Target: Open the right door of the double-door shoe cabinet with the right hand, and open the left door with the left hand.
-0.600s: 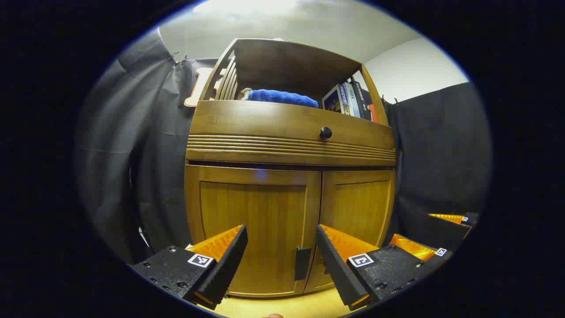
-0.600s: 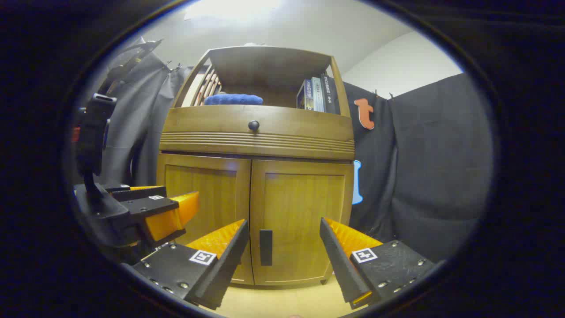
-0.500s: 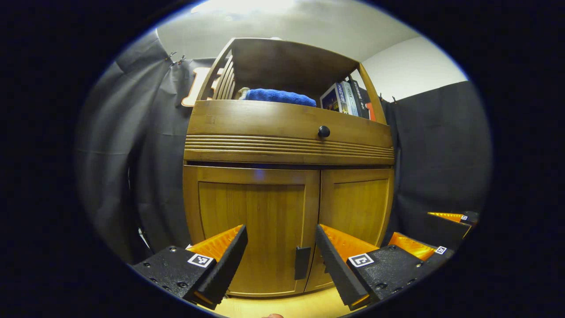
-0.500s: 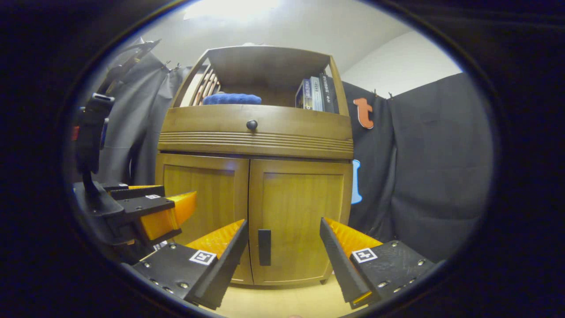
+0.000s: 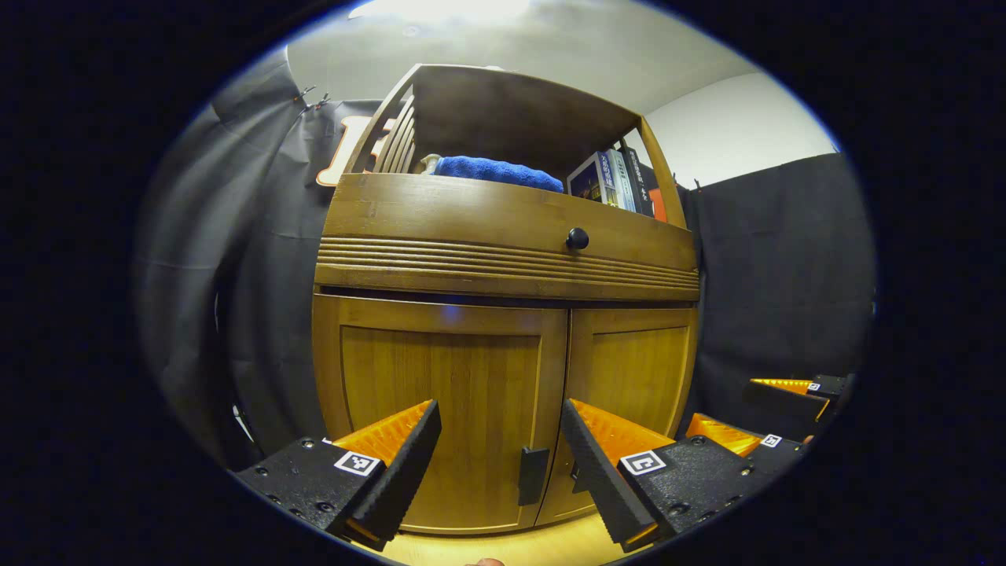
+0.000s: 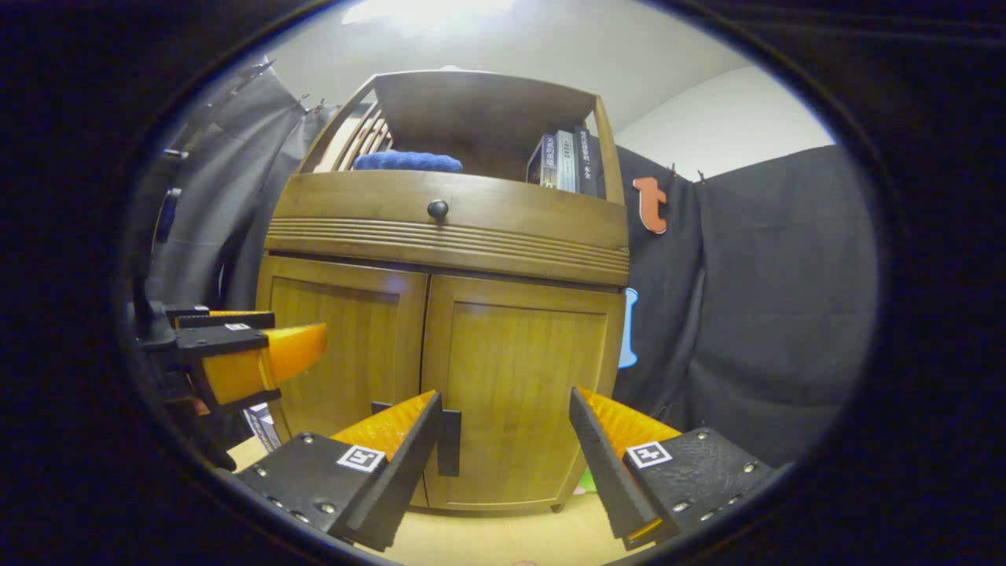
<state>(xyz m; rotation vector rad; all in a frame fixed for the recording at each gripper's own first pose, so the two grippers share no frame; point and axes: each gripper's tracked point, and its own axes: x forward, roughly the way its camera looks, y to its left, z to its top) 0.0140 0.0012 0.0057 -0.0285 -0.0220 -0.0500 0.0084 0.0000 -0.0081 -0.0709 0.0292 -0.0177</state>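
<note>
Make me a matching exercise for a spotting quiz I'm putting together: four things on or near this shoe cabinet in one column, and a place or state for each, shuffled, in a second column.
Things:
1. blue towel
2. books
3. round knob
4. right tool

Places or states:
A. on the drawer front above the two doors
B. open, fingers apart, in front of the right door
C. lying at the left of the open top shelf
D. standing upright at the right of the open top shelf

Pairs: 1-C, 2-D, 3-A, 4-B

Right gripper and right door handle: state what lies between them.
Nothing: in the right gripper view, the open right gripper faces the right door handle across bare space.
</note>
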